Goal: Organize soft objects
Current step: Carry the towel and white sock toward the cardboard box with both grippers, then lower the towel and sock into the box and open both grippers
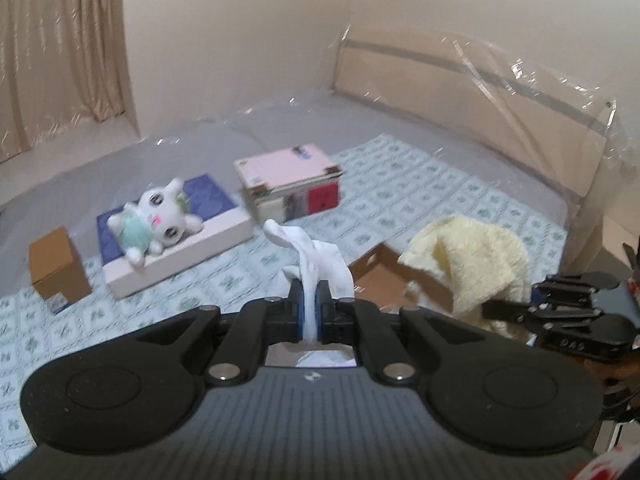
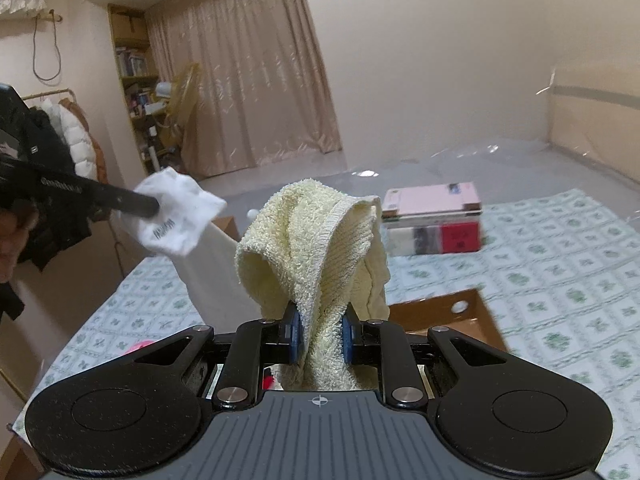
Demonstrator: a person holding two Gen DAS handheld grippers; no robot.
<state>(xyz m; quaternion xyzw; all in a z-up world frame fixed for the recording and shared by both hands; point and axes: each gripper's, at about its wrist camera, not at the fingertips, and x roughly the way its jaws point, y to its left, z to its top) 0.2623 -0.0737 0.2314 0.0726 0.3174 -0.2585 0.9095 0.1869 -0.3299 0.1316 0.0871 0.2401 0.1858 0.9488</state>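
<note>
My left gripper (image 1: 309, 312) is shut on a white sock (image 1: 316, 256) and holds it up above the bed; the sock also shows in the right wrist view (image 2: 176, 212), at the left gripper's tip. My right gripper (image 2: 320, 336) is shut on a pale yellow towel (image 2: 316, 248), which drapes over an open brown cardboard box (image 2: 472, 320). In the left wrist view the towel (image 1: 472, 256) hangs over that box (image 1: 384, 276) at the right. A white plush cat (image 1: 154, 220) lies on a flat white box with a blue top (image 1: 208, 200).
A pink-lidded box (image 1: 288, 184) stands behind the plush; it also shows in the right wrist view (image 2: 432, 216). A small brown carton (image 1: 58, 268) stands at the left. A patterned sheet (image 1: 460, 196) covers the bed. The headboard (image 1: 480, 92) is wrapped in plastic. Curtains (image 2: 248, 80) and shelves (image 2: 136, 72) stand beyond.
</note>
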